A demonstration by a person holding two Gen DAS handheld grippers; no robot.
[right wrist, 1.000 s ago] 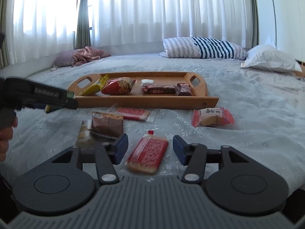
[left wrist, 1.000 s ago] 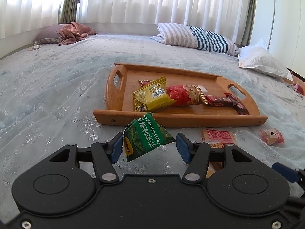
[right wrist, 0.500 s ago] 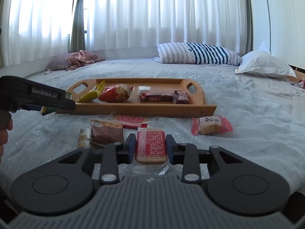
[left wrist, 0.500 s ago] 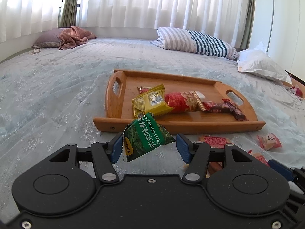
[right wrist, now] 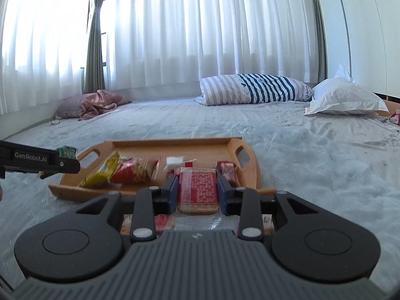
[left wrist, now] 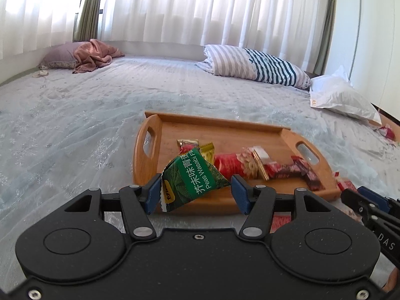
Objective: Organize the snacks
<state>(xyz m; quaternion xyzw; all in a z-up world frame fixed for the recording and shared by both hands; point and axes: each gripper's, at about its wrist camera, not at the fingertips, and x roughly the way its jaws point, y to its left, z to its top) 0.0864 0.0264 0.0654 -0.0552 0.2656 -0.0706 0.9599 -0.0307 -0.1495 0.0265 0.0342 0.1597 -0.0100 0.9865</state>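
Left gripper: its blue-padded jaws stand wide apart, yet the green foil packet of wasabi peas hangs between them. Only the packet's left edge meets the left pad; a gap shows at the right pad, so I cannot tell whether the packet is truly pinched.

Green packet's place: raised off the bed, in front of the near-left corner of the wooden tray with cut-out handles.

Right gripper: jaws closed against both long sides of the flat red cracker pack in clear wrap, which is lifted and faces the tray's near rim toward the right end.

Done so far: the tray already carries a yellow foil packet, a red bag printed with nuts, a small white sachet and dark red wrapped bars, lined up along its near half from left to right.

In hand: two snacks are airborne and, by my reading, both are bound for the tray.

Left to do: a few packets lie on the pale blue patterned bedspread outside the tray: red-and-white wrappers just past its right end, and more lie under the right gripper, though blur and the gripper body hide how many.

Estimate: roughly the middle of the task; the tray's far half is bare wood with room for the rest.
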